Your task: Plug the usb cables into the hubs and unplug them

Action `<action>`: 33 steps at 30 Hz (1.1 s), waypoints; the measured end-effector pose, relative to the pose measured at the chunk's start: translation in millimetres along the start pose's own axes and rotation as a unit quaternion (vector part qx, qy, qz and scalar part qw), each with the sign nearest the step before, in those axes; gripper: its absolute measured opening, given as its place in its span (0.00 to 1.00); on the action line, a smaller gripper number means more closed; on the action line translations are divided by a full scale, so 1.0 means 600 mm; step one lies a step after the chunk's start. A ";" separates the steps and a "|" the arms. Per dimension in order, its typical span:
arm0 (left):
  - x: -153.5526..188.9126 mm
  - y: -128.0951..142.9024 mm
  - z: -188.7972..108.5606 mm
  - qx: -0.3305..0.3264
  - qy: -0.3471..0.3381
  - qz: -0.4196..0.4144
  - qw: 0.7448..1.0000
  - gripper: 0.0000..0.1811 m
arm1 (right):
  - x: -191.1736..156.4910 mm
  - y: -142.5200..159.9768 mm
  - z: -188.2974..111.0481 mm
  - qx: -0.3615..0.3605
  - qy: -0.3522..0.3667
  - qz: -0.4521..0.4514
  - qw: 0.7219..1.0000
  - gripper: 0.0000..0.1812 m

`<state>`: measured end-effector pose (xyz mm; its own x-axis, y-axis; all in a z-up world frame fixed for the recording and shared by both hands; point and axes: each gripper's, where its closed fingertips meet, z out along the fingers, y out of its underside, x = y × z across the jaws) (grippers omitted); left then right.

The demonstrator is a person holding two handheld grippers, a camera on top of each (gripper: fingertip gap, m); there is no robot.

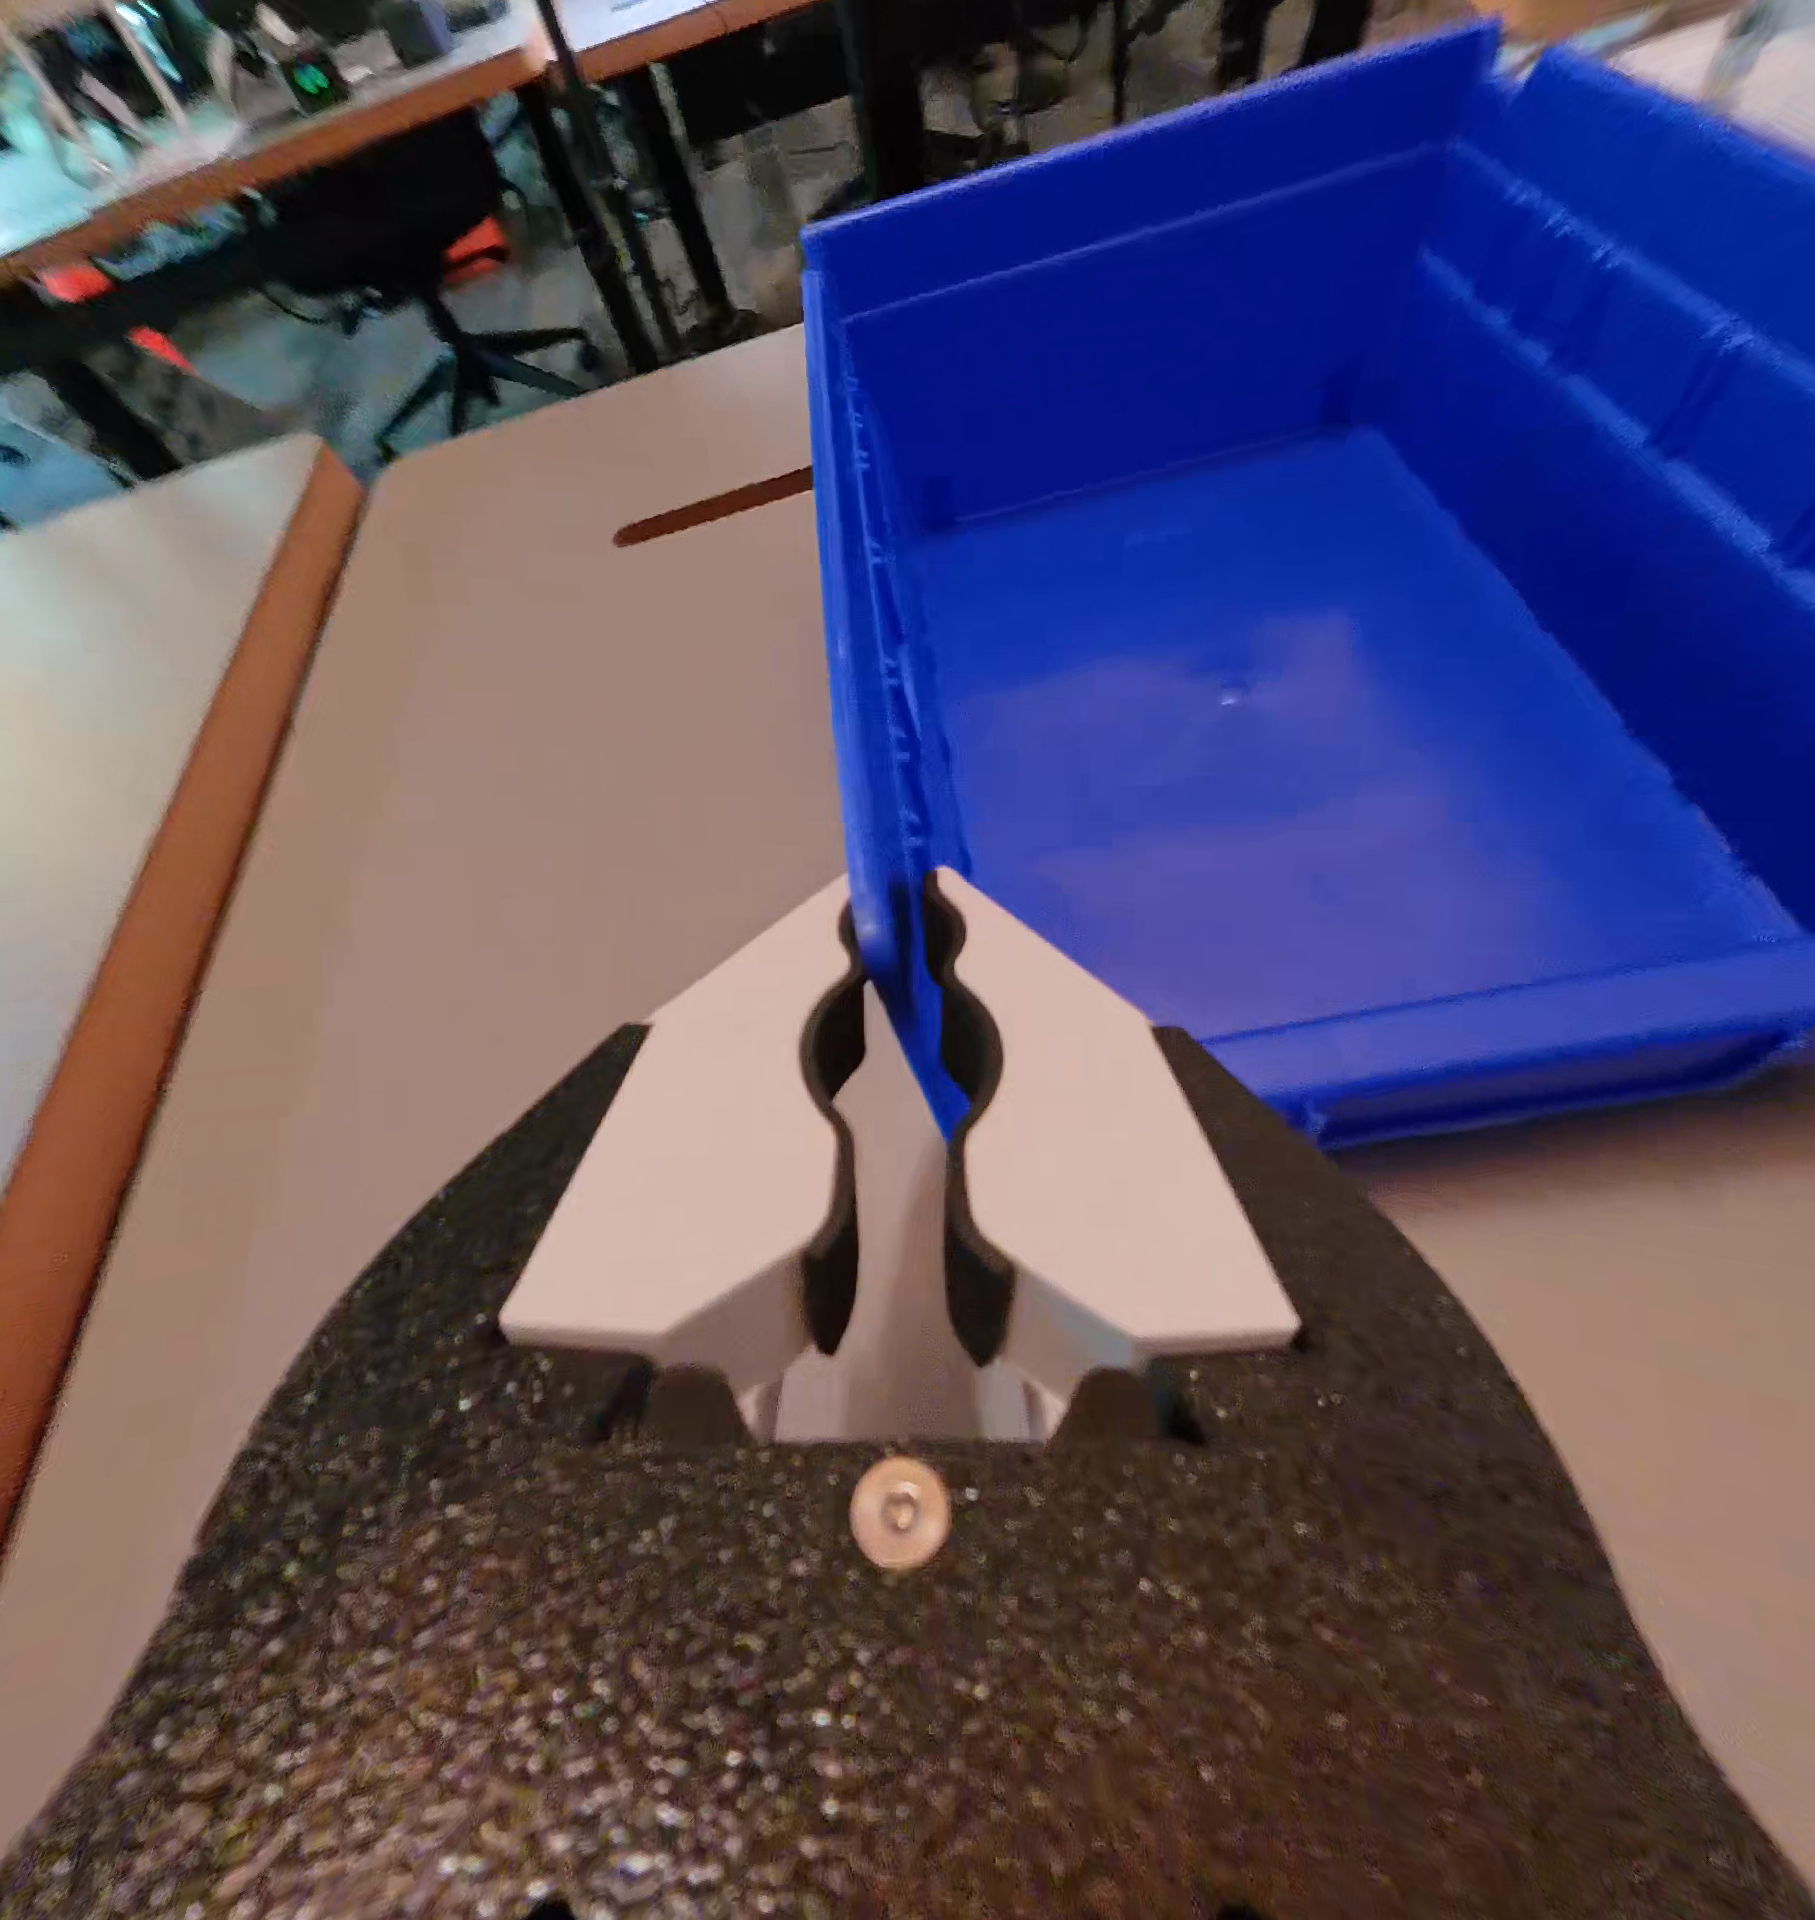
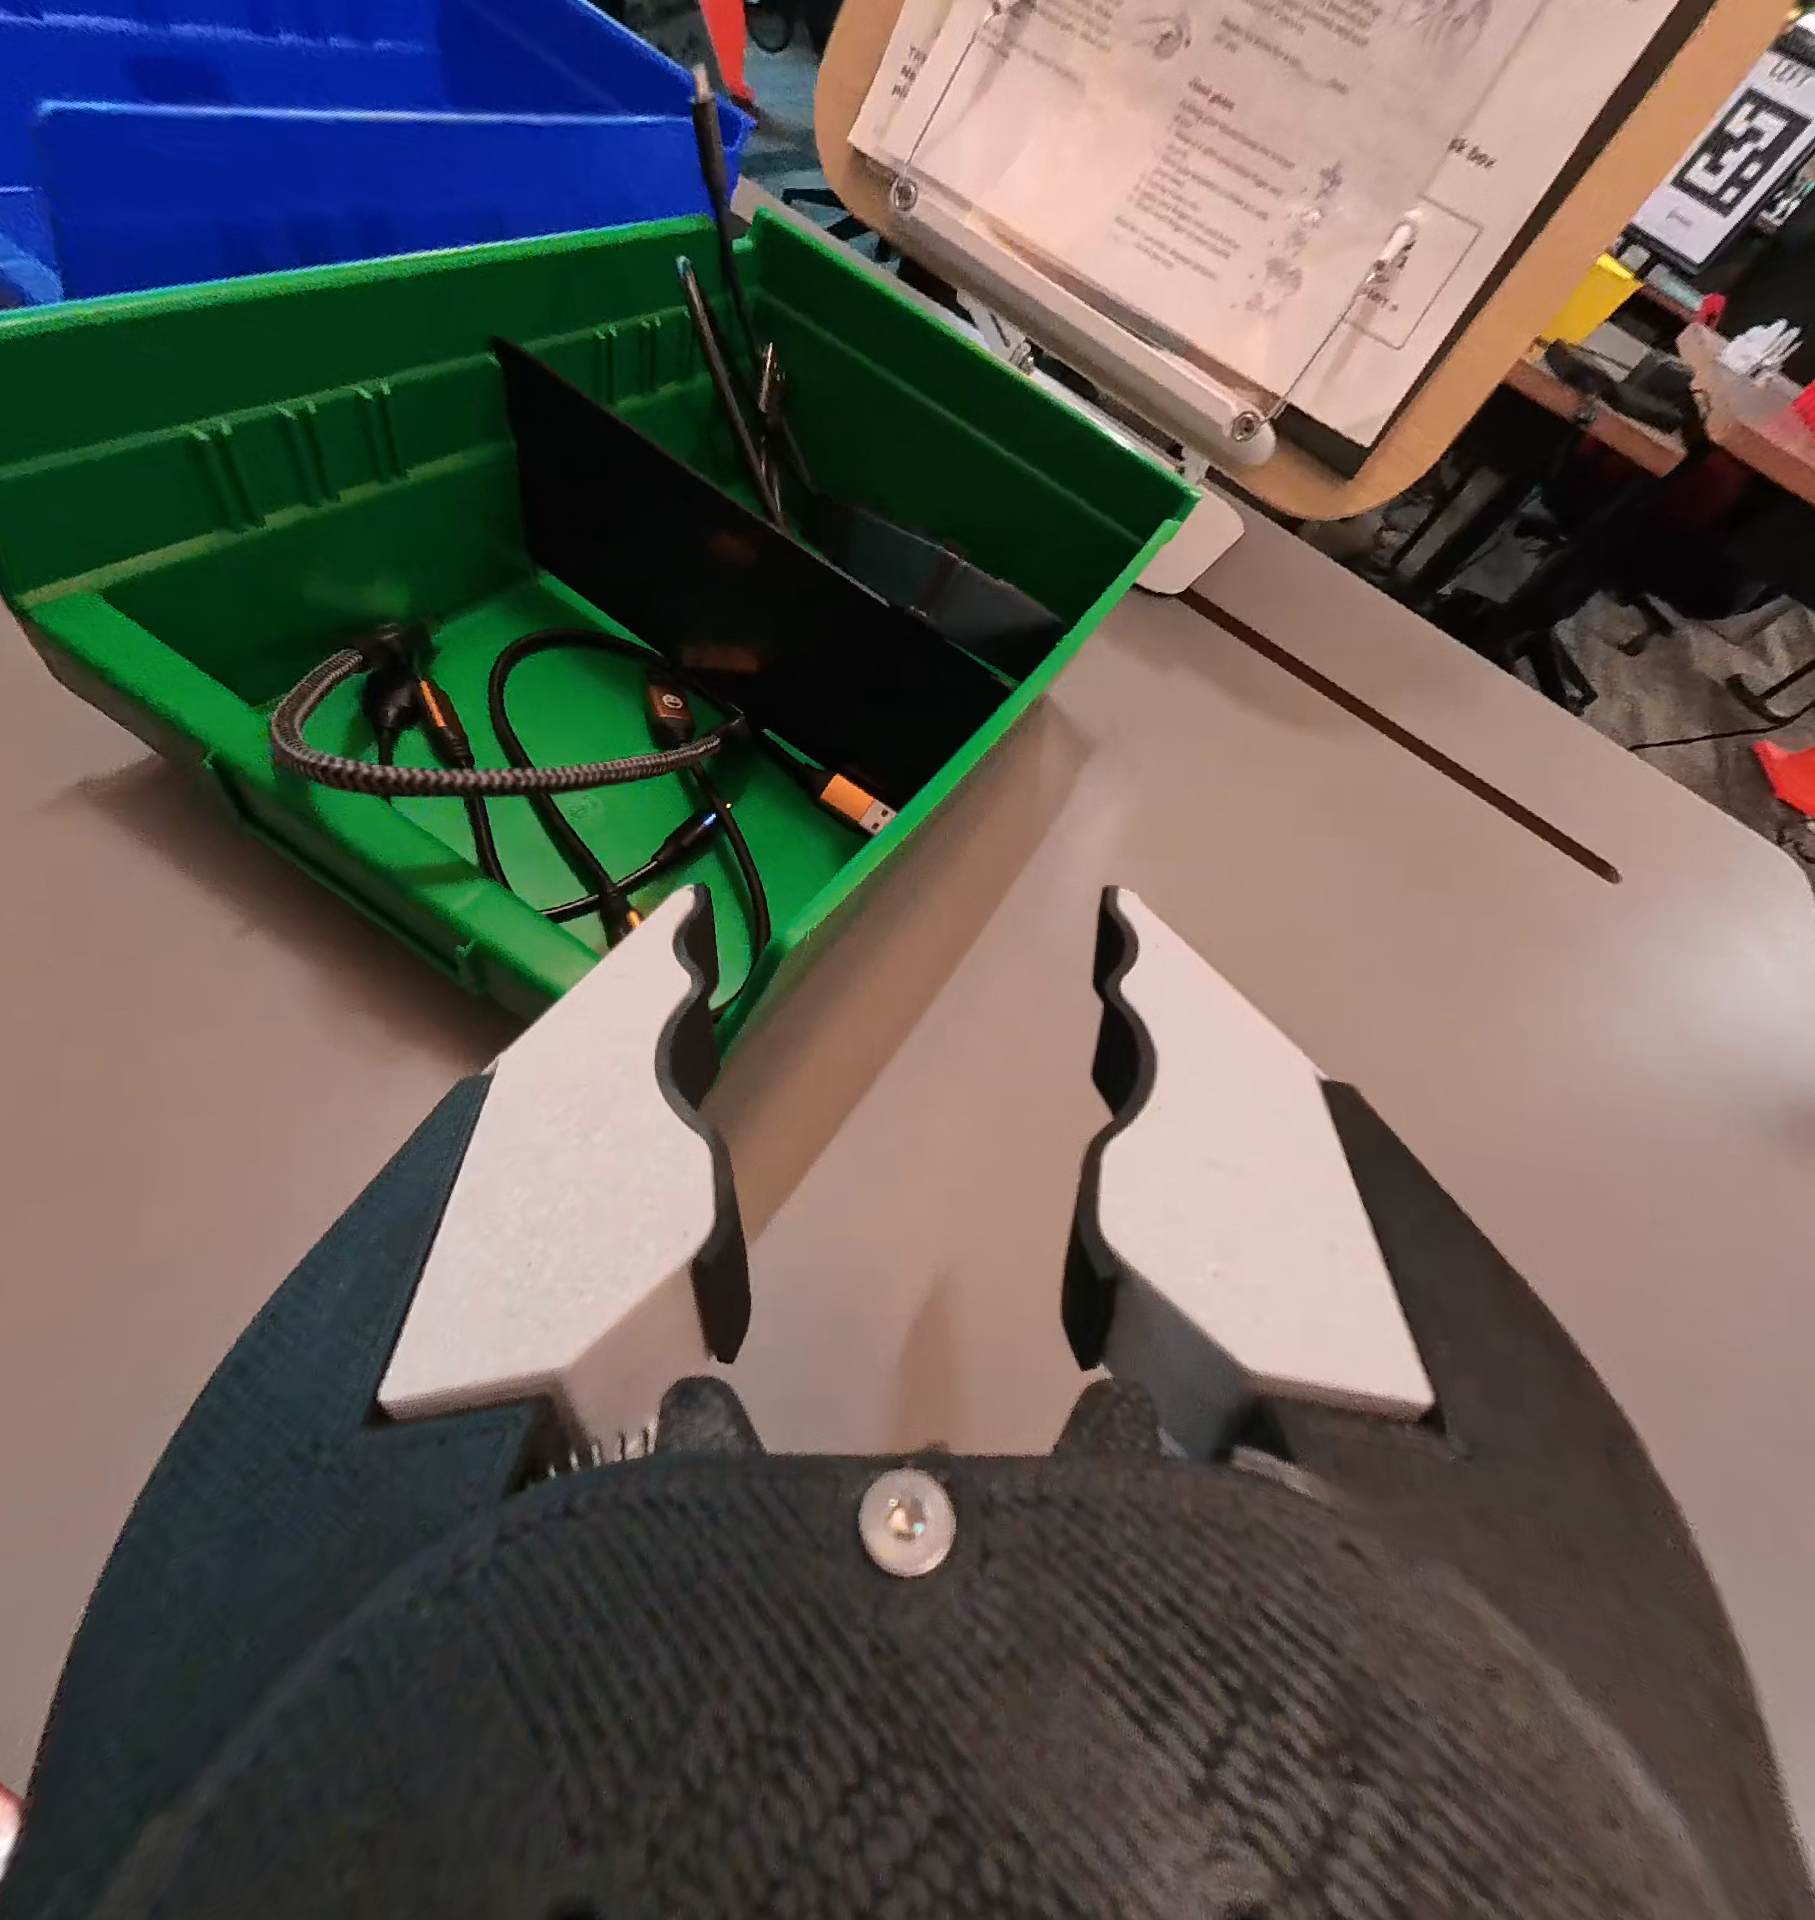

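Left wrist view first: the left gripper is nearly closed, its two wavy pads pinching the near corner wall of a blue bin. The bin's floor spreads ahead and to the right of the fingers and holds nothing visible. My guess is that the bin is held by its rim to drag or steady it, since no cable or hub lies inside it. The grey table runs off to the left of the claw, with a dark slot in it just ahead and left. No USB cable and no hub appears anywhere in this view.

Right wrist view: the right gripper stands wide open with nothing between its fingers, hovering over bare table. Ahead and to the left of it sits a green bin, its near corner almost under the left fingertip. A black divider splits it. In the compartment nearer the claw lie the USB cables: a braided one, thin black ones, an orange-tipped plug. Behind the divider more cable ends stick upright beside a dark flat piece, perhaps a hub; I cannot tell. The open claw looks ready to reach in for a cable. A paper stand rises ahead and to the right.
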<state>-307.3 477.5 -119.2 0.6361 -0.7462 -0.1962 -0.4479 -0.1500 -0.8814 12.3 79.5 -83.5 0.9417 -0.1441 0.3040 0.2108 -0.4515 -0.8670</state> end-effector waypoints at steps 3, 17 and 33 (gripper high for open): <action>-0.002 -0.004 0.012 0.004 -0.032 0.024 0.999 0.04 | 0.004 -0.002 -0.020 0.009 0.012 -0.002 1.000 0.41; 0.021 -0.045 -0.031 0.121 -0.001 -0.155 0.981 0.00 | 0.044 0.007 -0.082 0.034 0.056 0.021 0.998 0.41; 0.027 -0.172 -0.224 0.283 -0.078 -0.145 0.945 0.01 | -0.122 -0.175 -0.045 0.227 -0.078 0.113 0.964 0.56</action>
<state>-335.2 393.6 26.1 0.7852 -0.6156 0.0667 0.1395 0.0708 -0.9877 -85.7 113.9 -3.8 0.9976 -0.0435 0.0537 0.0543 0.0130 -0.9984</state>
